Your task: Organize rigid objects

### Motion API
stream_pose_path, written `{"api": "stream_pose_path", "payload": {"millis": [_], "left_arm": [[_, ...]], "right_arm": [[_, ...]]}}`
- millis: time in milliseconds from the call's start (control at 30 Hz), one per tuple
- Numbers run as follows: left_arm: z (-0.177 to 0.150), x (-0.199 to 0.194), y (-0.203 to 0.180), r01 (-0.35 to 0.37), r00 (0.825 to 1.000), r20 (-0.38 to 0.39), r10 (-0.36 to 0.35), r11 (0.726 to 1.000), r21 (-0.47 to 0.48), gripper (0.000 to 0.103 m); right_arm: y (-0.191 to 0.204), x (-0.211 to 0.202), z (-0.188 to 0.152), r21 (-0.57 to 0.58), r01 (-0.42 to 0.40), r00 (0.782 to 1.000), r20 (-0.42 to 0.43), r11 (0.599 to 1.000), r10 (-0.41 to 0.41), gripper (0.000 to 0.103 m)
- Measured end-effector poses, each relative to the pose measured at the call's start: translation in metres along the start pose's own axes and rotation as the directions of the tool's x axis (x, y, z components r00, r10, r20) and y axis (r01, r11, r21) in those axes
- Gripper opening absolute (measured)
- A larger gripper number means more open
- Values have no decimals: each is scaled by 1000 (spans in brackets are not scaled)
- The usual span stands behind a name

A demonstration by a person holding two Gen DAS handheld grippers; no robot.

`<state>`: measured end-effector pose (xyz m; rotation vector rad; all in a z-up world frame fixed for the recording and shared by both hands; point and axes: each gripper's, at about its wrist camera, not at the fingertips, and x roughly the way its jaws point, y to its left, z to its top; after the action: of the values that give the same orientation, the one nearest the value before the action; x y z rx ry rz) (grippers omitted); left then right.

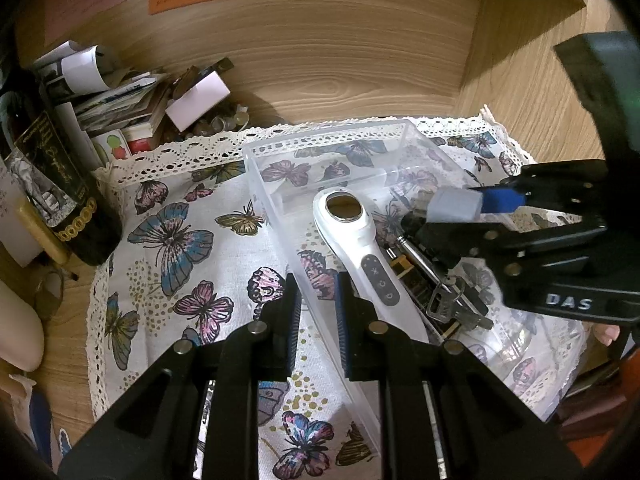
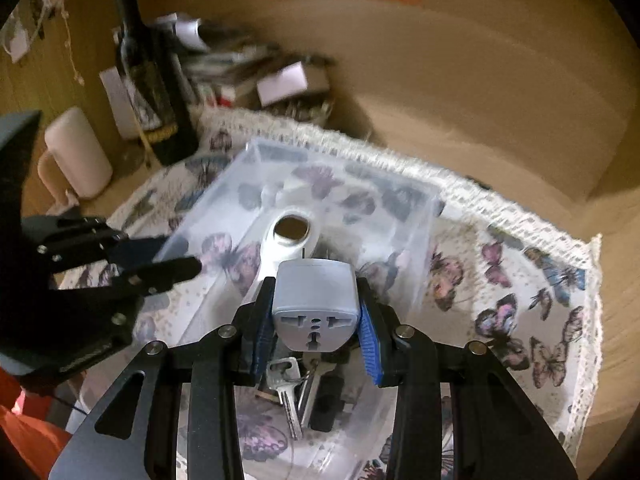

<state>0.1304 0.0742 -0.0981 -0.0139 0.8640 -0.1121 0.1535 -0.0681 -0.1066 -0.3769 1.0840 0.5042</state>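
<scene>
Right now the right tool (image 2: 316, 312) is clamped on the grey adapter (image 2: 314, 304), carrying it above the clear bin (image 1: 276, 200) on the butterfly cloth (image 1: 180, 240). Already in the bin lie a white handheld device (image 1: 360, 248), keys (image 2: 290, 392) and a few dark pieces too cluttered to name. The main risk, as I judge it, is the drop: the adapter hangs over the device's head and the keys, so a release from this height could knock it onto them and bounce or jam it on top rather than letting it settle flat on the free floor at the far end. The pads grip only its lower sides, so a quick tilt might also let it slip early. The left tool (image 1: 318, 312) is shut on the bin's near wall, its fingers straddling the rim; if that hold twists, the light bin could skid on the cloth. Both tools slope steeply down toward the counter, the right one steeper and coming in from the right side.
</scene>
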Motion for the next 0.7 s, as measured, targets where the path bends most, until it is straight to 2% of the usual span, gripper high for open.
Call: {"api": "stream_pose_path", "payload": {"millis": [133,267,433,533,600,667,700], "left_arm": [[1,0,-1,-8,1000,-3,8,1000,3,16],[1,1,-1,-5,1000,-13,5,1000,4,16],[-1,-4,-4,-24,1000,-17,24,1000,17,18],[-1,-10,-5,-43,999,-4,44,999,19,20],[0,-17,-5,-54,998,12,54,998,12,25],[0,-27,-4,-73,997,40,73,997,0,42],[0,-34,-4,-77,995,58,77,997,-9,46]], "right_arm": [[-3,8,-2,-3,10,998,-57,1000,-10,34],[-4,6,-4,5,15,998,-60,1000,-14,35],[-5,-11,-5,23,22,1000,1,1000,-22,49],[-6,-28,-9,31,29,998,52,999,-31,51],[-6,-39,-11,43,32,996,84,999,-35,53],[-6,-51,-15,55,36,992,121,998,-42,54],[-6,-57,-17,61,40,989,142,997,-48,56]]}}
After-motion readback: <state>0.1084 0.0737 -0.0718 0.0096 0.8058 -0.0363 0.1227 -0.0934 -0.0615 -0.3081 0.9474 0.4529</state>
